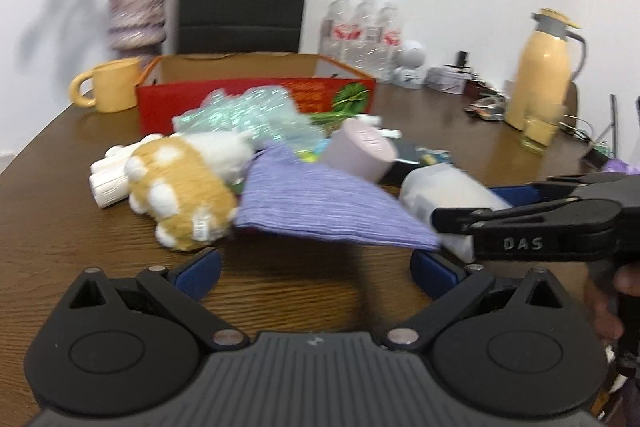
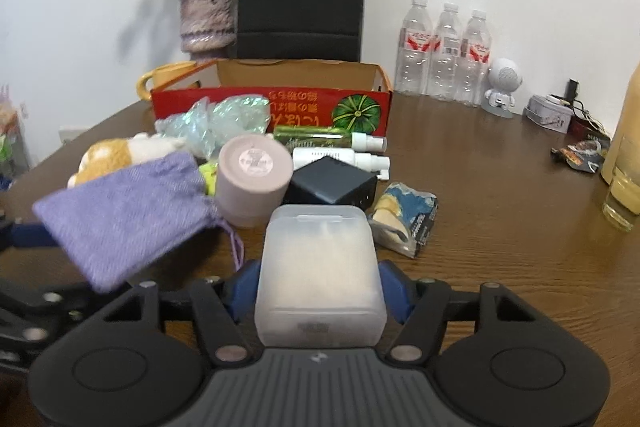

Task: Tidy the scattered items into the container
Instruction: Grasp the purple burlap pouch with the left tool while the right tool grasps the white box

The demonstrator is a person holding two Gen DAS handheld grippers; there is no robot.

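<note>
Box (image 2: 280,103): red carton, top open, sitting far ahead of both jaws at the back of the table (image 2: 500,195), behind the scattered pile.
Right gripper (image 2: 318,287): jaws clamping a frosted case (image 2: 320,275) on both sides; blue pads pressing its left and right walls.
Frosted case: translucent plastic, filling the gap between the right jaws, its far end pointing toward the pile.
Left gripper (image 1: 316,273): jaws standing apart, nothing between them; bare tabletop showing in the gap.
Pouch (image 1: 320,203): purple cloth, lying just ahead of the left jaws; in the right wrist view sitting left of the right jaws.
Plush (image 1: 180,183): orange and white, lying ahead and left of the left jaws, touching the pouch edge.
Pink cylinder (image 2: 254,179): lying on its side just beyond the case, ahead of the right jaws.
Black block (image 2: 332,187): sitting directly beyond the case, beside the cylinder.
Spray bottles (image 2: 340,151): two, lying between the block and the box.
Bubble wrap (image 2: 216,123): bunching against the box front.
Snack packet (image 2: 404,219): lying ahead and right of the right jaws.
Mug (image 1: 108,89): yellow, standing left of the box.
</note>
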